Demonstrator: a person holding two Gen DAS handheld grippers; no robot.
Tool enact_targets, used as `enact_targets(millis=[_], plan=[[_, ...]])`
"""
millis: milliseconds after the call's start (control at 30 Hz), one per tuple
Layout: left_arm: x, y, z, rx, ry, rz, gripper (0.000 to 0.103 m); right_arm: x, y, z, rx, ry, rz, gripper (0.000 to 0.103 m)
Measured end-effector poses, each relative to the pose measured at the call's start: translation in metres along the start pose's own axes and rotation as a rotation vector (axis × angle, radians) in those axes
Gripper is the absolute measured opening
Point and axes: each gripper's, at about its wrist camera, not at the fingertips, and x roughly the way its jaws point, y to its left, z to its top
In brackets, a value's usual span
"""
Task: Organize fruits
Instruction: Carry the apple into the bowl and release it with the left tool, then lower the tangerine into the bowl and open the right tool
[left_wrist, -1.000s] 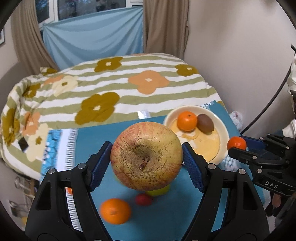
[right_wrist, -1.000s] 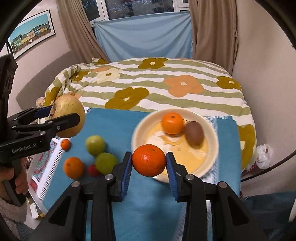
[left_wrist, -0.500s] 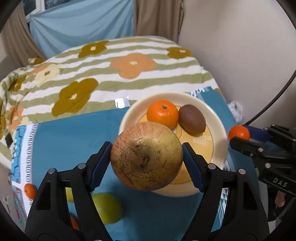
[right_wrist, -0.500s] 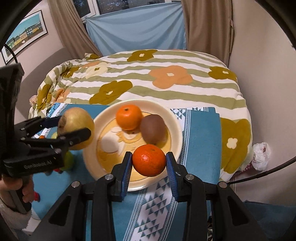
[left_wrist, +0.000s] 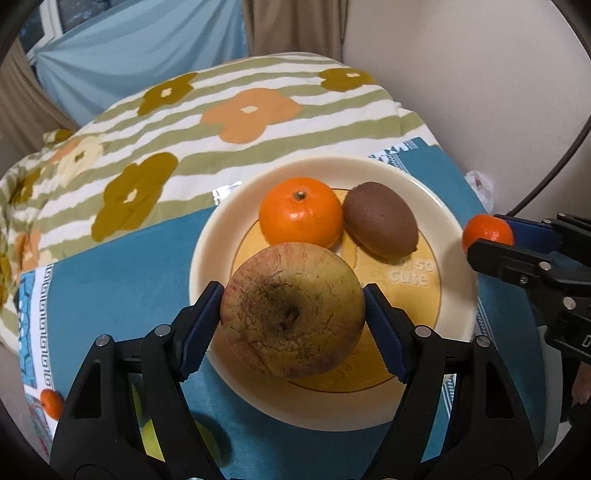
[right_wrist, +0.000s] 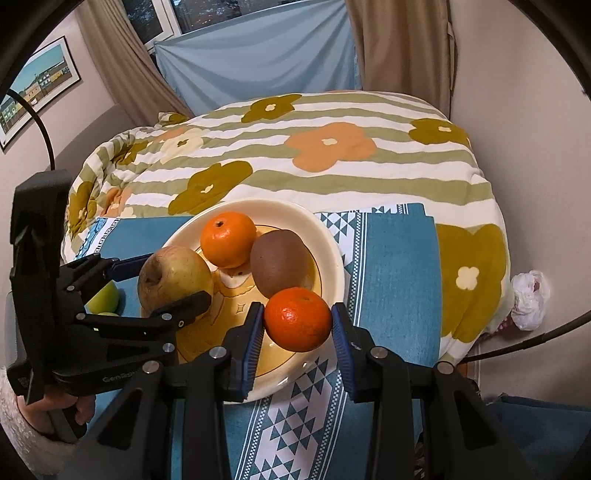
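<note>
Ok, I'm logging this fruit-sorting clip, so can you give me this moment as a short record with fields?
left gripper: shut on apple, held over the plate
right gripper: shut on held tangerine, at the plate's near rim
plate: cream, on blue cloth
on plate: tangerine and kiwi, touching
off plate: green fruits, small tangerine
</note>
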Motion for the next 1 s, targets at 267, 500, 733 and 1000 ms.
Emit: enact_targets(millis=[267,500,733,1000], plan=[[-0.027,0.012,0.007,-0.023,-0.08,-0.039,0.103,0.0,-0.007,0.0,0.031,-0.004,-0.001,0.034],[-0.043,0.022,0.004,-0.016,-0.076,-0.019,0.103,0.001,-0.007,0.0,0.037,-0.003,0.01,0.034],[-0.058,0.036,-0.011,-0.058,-0.063,0.0,0.103,0.006,0.002,-0.003,-0.031,0.017,0.037,0.034],[-0.075,0.054,-0.032,-0.117,-0.064,0.05,0.103,0.025,0.023,-0.015,-0.158,0.052,0.096,0.034]])
